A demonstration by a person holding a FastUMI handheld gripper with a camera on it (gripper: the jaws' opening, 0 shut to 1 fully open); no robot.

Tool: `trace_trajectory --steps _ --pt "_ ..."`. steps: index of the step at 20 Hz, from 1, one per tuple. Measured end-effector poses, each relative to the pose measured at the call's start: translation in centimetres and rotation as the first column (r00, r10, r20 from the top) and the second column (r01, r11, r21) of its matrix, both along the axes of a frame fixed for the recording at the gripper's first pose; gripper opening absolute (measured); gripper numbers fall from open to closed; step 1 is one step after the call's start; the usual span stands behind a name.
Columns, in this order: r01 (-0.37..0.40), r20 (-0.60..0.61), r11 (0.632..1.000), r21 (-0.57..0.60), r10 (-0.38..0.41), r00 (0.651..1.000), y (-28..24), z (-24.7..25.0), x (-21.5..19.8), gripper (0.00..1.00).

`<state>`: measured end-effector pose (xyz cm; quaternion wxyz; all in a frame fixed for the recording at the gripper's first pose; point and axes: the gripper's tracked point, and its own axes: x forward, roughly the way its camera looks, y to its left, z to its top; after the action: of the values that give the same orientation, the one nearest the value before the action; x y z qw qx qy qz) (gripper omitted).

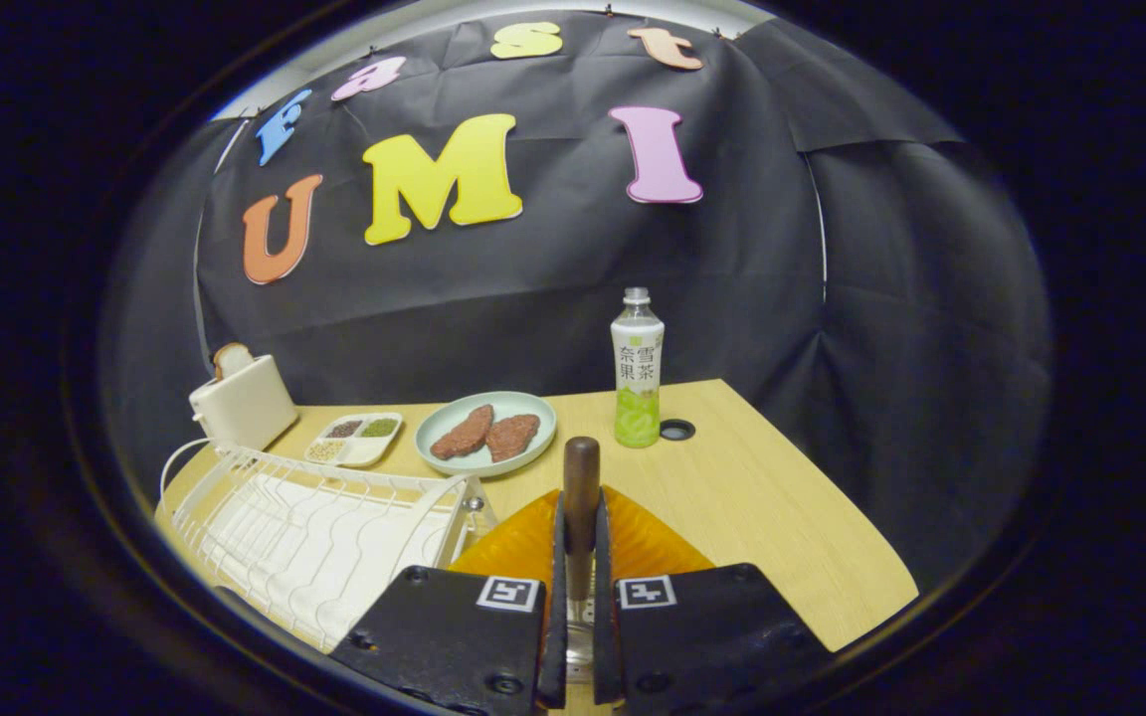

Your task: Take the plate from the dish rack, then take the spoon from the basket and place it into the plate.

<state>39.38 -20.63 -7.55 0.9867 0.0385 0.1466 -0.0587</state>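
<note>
My gripper (580, 537) is shut on a spoon (581, 472). Its dark brown wooden handle sticks up beyond the fingertips, and a bit of metal stem shows low between the black fingers (454, 626). An orange plate (645, 545) lies on the wooden table just under and ahead of the fingers, showing on both sides of them. The white wire dish rack (314, 537) stands to the left of the plate with nothing in its slots.
Beyond the orange plate sits a pale green plate (531, 410) with two brown patties. Right of it are a green drink bottle (638, 368) and a cable hole (676, 430). A divided snack tray (355, 439) and a white toaster (243, 402) stand far left. The table edge (861, 517) runs along the right.
</note>
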Motion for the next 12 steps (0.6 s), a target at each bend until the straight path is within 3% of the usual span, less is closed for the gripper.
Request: trace_trajectory --steps 5,12 --pt "0.061 0.117 0.997 -0.045 -0.055 0.992 -0.9 4.3 -3.0 0.15" --pt "0.03 0.243 0.996 -0.083 -0.009 0.97 2.2 10.9 -10.0 0.15"
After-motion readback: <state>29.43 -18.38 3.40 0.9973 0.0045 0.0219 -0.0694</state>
